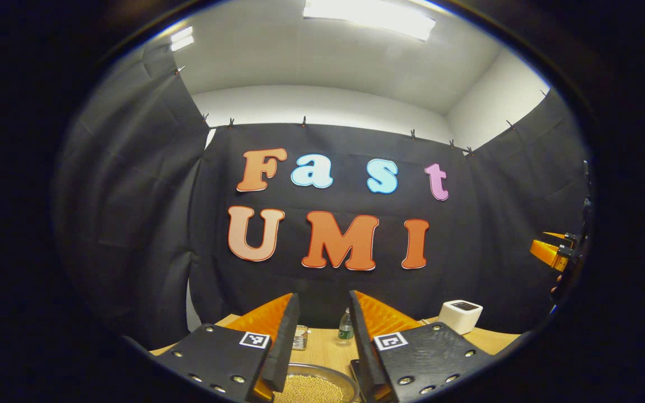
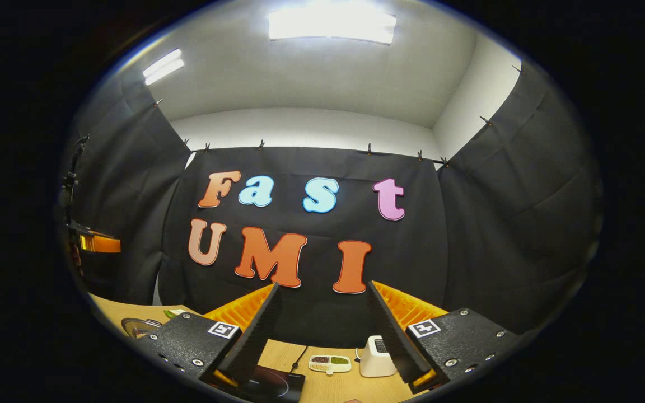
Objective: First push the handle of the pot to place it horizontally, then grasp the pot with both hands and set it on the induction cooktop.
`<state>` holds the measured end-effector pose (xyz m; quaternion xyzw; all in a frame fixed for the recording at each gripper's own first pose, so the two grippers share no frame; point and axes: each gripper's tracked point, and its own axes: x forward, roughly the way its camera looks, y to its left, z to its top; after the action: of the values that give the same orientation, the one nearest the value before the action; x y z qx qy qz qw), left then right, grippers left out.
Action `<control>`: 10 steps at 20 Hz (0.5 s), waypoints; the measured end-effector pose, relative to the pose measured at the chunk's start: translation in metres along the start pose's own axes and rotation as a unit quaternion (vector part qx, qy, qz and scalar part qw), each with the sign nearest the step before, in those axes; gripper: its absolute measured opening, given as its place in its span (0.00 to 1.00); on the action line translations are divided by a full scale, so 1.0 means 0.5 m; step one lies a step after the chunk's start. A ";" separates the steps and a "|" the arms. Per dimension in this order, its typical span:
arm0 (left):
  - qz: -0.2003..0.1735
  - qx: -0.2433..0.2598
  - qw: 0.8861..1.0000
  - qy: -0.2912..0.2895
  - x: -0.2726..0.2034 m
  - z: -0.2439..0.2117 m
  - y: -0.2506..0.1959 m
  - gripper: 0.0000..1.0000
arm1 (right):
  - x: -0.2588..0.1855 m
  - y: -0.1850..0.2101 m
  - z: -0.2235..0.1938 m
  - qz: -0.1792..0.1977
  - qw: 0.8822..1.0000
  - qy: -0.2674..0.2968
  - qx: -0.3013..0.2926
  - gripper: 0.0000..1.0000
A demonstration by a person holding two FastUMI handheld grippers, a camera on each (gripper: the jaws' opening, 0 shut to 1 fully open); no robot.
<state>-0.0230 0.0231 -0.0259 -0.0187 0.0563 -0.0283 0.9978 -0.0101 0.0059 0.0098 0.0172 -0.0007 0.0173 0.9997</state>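
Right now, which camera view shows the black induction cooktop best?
The right gripper view: the black induction cooktop lies on the wooden table at the bottom edge, partly behind the open right gripper. In the left gripper view I cannot make it out; there a metal pot sits below the fingers.

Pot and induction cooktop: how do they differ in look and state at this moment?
The pot is round, shiny metal; the induction cooktop is flat and black. The pot holds pale yellowish grains; the cooktop's visible part carries nothing. The pot lies below the open left gripper, the cooktop below the open right gripper. Both rest on the wooden table.
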 end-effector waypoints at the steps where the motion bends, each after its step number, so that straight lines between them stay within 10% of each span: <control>1: 0.002 0.000 1.000 0.007 0.001 -0.014 0.004 0.42 | 0.000 0.000 -0.003 0.000 1.000 0.001 0.002 0.94; 5: -0.009 0.002 0.999 0.053 -0.004 -0.077 0.000 0.09 | -0.032 -0.001 -0.022 0.007 1.000 0.007 0.007 0.94; 10: 0.000 0.023 0.990 0.140 -0.028 -0.215 -0.006 0.05 | -0.029 0.022 -0.050 0.016 1.000 0.007 0.020 0.94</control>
<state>-0.0493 0.0173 -0.1311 0.0082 0.1946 -0.0314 0.9803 -0.0248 0.0171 -0.0149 0.0368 0.0064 0.0330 0.9988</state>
